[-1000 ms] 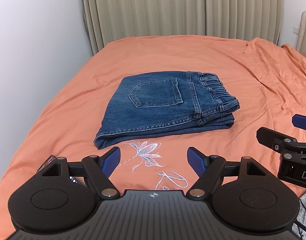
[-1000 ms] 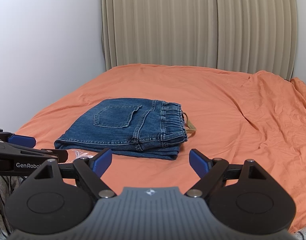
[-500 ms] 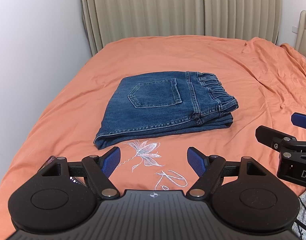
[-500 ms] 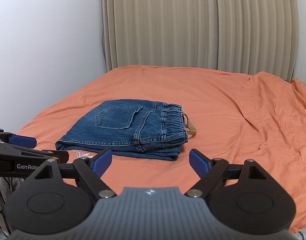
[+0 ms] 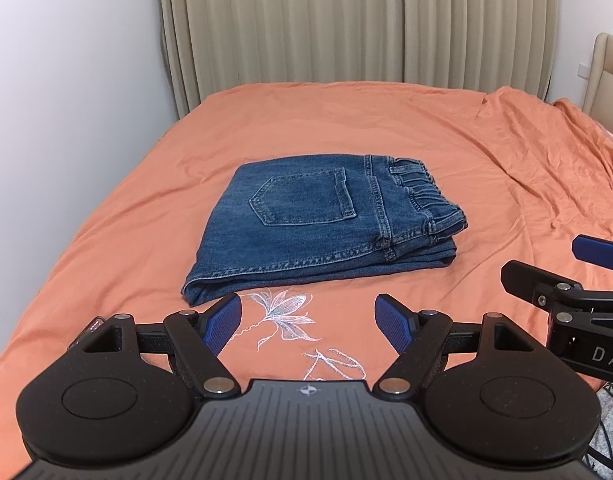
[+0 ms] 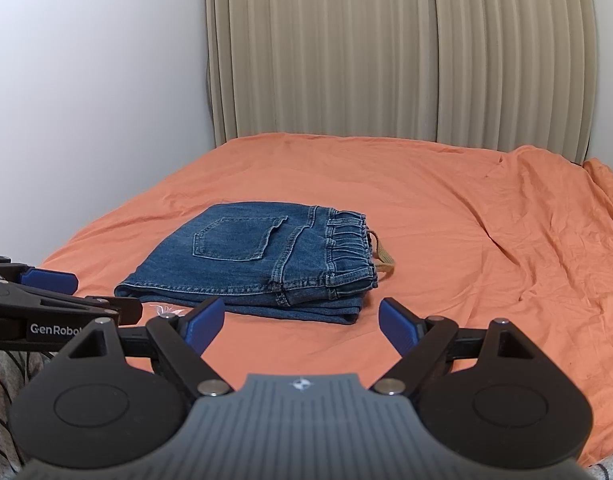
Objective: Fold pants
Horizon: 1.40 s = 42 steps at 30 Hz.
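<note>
A pair of blue jeans [image 5: 318, 224] lies folded into a compact stack on the orange bedsheet [image 5: 346, 120], back pocket up, elastic waistband to the right. The right wrist view shows the same jeans [image 6: 258, 264] with a tan strap [image 6: 382, 258] poking out behind the waistband. My left gripper [image 5: 312, 322] hovers open near the bed's front edge, short of the jeans, nothing between its blue pads. My right gripper [image 6: 300, 324] is open too, just in front of the stack's near right corner. Each gripper shows at the edge of the other's view.
Beige curtains [image 5: 346, 20] hang behind the bed, a white wall [image 5: 66, 100] runs along its left side, and a padded headboard [image 5: 606, 76] stands at the right. White flower embroidery [image 5: 282, 312] marks the sheet in front of the jeans. The sheet is rumpled at the right.
Both grippers have drifted slightly back and up, so the jeans sit a little lower in the views. The jeans have not moved and both grippers stay open.
</note>
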Each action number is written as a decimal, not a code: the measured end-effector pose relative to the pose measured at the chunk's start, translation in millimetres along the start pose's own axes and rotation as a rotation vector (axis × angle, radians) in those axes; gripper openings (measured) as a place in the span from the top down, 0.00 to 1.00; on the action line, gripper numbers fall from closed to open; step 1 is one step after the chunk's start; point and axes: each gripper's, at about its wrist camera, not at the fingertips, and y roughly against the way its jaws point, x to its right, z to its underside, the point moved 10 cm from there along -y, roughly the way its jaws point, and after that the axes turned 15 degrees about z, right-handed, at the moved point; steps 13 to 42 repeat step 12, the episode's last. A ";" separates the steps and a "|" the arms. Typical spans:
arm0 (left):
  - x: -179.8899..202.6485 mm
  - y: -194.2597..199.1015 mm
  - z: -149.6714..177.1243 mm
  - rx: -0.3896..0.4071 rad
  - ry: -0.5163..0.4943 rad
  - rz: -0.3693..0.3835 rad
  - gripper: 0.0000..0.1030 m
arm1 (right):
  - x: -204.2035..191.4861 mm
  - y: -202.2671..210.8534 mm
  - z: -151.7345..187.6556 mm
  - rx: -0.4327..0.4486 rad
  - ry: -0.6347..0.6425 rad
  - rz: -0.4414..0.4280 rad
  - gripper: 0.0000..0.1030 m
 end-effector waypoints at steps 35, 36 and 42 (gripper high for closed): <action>0.1 4.1 -3.7 0.014 -0.029 -0.012 0.14 | -1.5 2.5 -2.4 0.005 0.002 -0.014 0.22; 0.1 4.1 -3.7 0.014 -0.029 -0.012 0.14 | -1.5 2.5 -2.4 0.005 0.002 -0.014 0.22; 0.1 4.1 -3.7 0.014 -0.029 -0.012 0.14 | -1.5 2.5 -2.4 0.005 0.002 -0.014 0.22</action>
